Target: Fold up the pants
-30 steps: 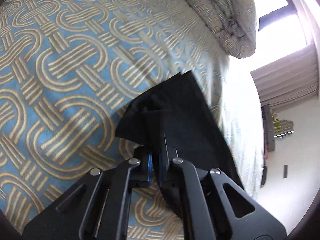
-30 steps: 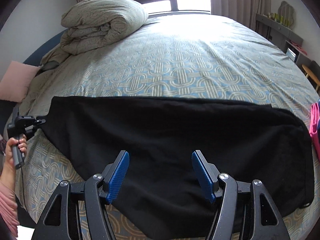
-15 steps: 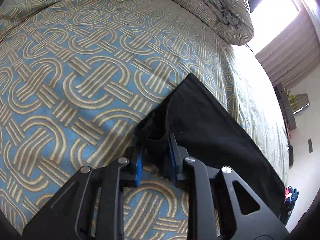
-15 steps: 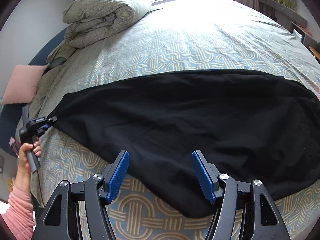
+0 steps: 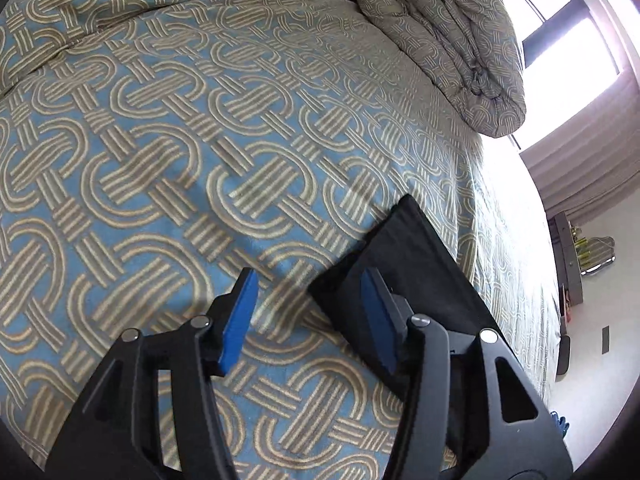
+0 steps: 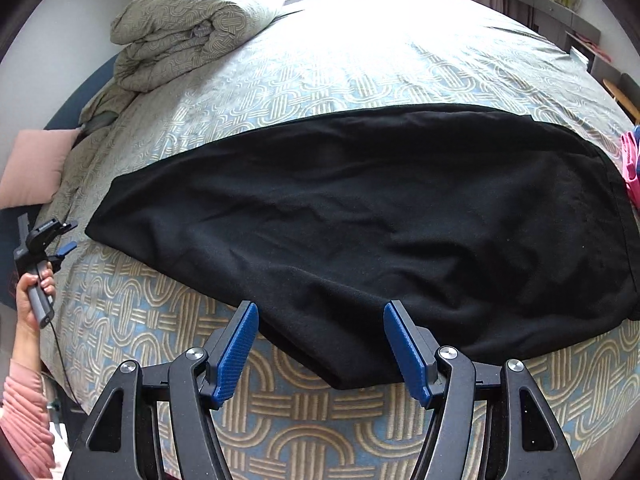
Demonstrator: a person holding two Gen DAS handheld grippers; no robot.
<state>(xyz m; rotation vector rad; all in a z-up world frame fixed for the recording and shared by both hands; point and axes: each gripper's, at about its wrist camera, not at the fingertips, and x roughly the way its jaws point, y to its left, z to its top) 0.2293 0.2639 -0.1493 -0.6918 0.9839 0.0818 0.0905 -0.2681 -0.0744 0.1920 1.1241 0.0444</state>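
Black pants (image 6: 360, 220) lie flat and lengthwise across the patterned bed cover (image 6: 400, 60). My right gripper (image 6: 320, 344) is open, hovering over their near edge with nothing pressed between its blue pads. My left gripper (image 5: 308, 308) has its jaws opening. The pants' end (image 5: 420, 280) lies on the bed by its right finger, its corner reaching a little into the gap, and no pad presses on it. In the right wrist view the left gripper (image 6: 72, 235) sits just off the pants' left end, held by a hand (image 6: 34, 292).
A rolled duvet (image 6: 188, 32) (image 5: 440, 40) lies at the head of the bed by the window. A pink pillow (image 6: 36, 168) is at the left edge. Pink cloth (image 6: 630, 160) shows at the right edge. Furniture (image 6: 560, 12) stands along the far right wall.
The left gripper went from shut on the pants' end to open, letting it drop flat, and drew back from it. The right gripper moved back toward the pants' near edge.
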